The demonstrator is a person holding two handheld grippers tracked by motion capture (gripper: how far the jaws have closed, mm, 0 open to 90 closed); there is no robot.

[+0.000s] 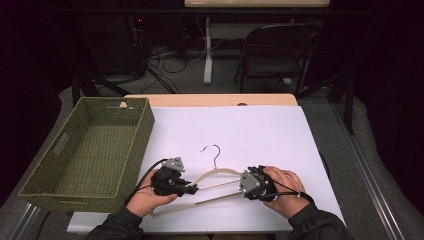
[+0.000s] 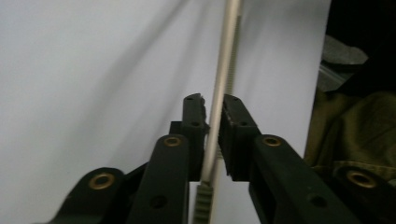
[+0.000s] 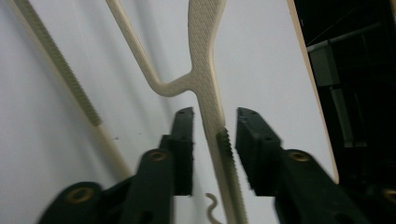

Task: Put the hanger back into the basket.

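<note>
A white-covered desk carries a woven green basket beyond the left hand-held gripper, which pinches the cream hanger's thin rod. The right hand-held gripper straddles its textured shoulder, jaws parted.

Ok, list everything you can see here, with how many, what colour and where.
Hanger: one, cream with a metal hook, near centre of the sheet, between both grippers.
Wicker basket: one, olive green, left side of table.
White sheet: one, covering the tabletop.
Folding chair: one, black, behind the table.
Left gripper: black, fingers closed around a thin hanger rod.
Right gripper: black, fingers open either side of the hanger arm.
Hands: two, one holding each gripper.
</note>
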